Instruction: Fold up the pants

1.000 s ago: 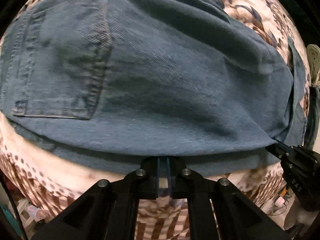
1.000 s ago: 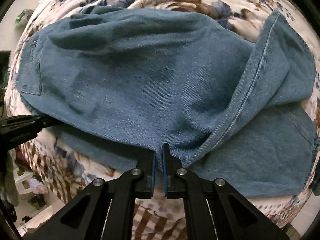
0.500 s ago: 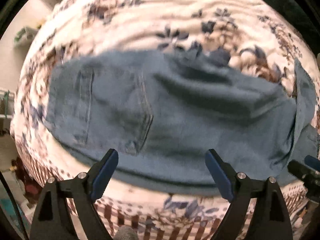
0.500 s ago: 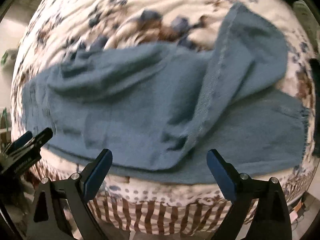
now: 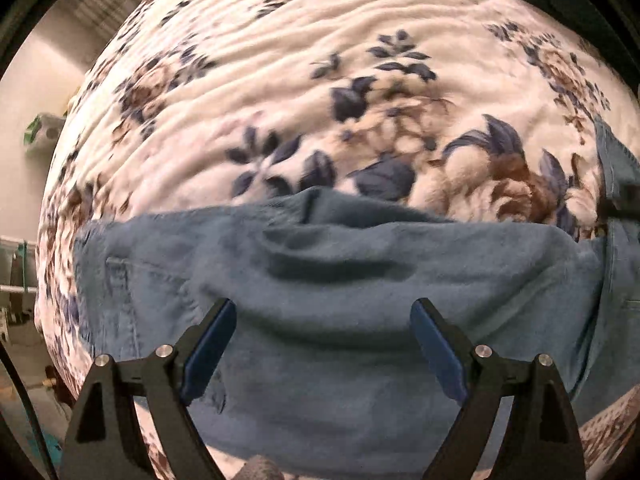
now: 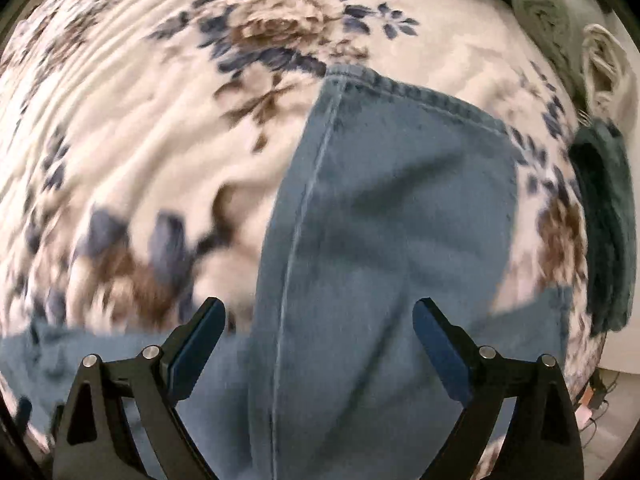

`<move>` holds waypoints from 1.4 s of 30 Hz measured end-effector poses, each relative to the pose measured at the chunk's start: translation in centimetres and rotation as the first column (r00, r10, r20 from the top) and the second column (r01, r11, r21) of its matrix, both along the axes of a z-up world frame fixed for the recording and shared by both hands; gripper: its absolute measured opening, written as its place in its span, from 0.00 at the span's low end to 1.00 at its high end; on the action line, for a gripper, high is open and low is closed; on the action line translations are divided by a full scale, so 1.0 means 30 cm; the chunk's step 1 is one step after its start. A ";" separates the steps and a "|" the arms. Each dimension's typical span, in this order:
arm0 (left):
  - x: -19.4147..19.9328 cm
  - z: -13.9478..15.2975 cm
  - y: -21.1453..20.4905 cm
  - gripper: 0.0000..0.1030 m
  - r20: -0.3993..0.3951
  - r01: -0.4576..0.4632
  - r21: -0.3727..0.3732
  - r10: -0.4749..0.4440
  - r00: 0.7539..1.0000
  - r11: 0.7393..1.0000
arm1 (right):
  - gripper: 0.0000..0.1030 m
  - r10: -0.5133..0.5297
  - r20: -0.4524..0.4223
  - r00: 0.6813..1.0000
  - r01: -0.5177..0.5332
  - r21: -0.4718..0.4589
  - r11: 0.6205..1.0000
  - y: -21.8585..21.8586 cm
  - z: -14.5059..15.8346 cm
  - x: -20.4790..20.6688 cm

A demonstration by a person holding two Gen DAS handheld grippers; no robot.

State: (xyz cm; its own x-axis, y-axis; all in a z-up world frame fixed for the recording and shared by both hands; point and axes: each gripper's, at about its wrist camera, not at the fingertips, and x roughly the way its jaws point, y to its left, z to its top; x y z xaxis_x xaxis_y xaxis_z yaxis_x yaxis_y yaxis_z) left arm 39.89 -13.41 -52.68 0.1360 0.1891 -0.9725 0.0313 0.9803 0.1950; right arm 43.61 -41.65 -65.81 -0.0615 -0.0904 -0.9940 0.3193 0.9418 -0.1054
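Blue denim pants (image 5: 340, 280) lie rumpled on a floral bedspread (image 5: 320, 80). In the left wrist view the seat part with a back pocket fills the lower half. My left gripper (image 5: 322, 322) is open and empty above the denim. In the right wrist view a leg of the pants (image 6: 380, 220) with its hem at the top lies folded across the bedspread (image 6: 140, 120). My right gripper (image 6: 318, 320) is open and empty above that leg, its blue pads (image 6: 440, 352) wide apart.
Rolled grey and dark green towels (image 6: 600, 160) lie at the bed's right edge. A wall and shelf clutter (image 5: 40, 132) stand past the bed's left edge. The bed's front edge is just below the pants.
Both grippers were shut on the pants' near edge; both have let go, opened wide and lifted away. The views now look further across the bed.
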 end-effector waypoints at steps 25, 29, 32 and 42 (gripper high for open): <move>-0.171 -0.045 -0.164 0.86 -0.115 0.133 -0.050 -0.138 0.984 0.990 | 0.07 -0.865 0.003 0.501 0.760 0.476 0.442 -0.655 -0.083 -0.902; -0.176 -0.048 -0.171 0.86 -0.123 0.129 -0.046 -0.134 0.983 0.991 | 0.07 -0.902 0.025 0.431 0.745 0.554 0.371 -0.668 -0.134 -0.943; -0.186 -0.035 -0.187 0.86 -0.120 0.142 -0.051 -0.147 0.982 0.989 | 0.05 -0.876 0.097 0.473 0.727 0.519 0.450 -0.639 -0.055 -0.949; -0.255 -0.003 -0.158 0.86 -0.118 0.124 -0.064 -0.131 0.984 0.990 | 0.07 -0.761 0.027 0.649 0.694 0.390 0.605 -0.677 -0.049 -0.992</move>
State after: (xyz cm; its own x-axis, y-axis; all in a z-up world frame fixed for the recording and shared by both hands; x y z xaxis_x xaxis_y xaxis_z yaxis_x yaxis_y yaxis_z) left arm 32.24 -18.15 -52.77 0.0359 0.1221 -0.9919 0.1764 0.9762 0.1266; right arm 13.84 -61.96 -67.27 0.2087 0.2249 -0.9518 0.8935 0.3519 0.2790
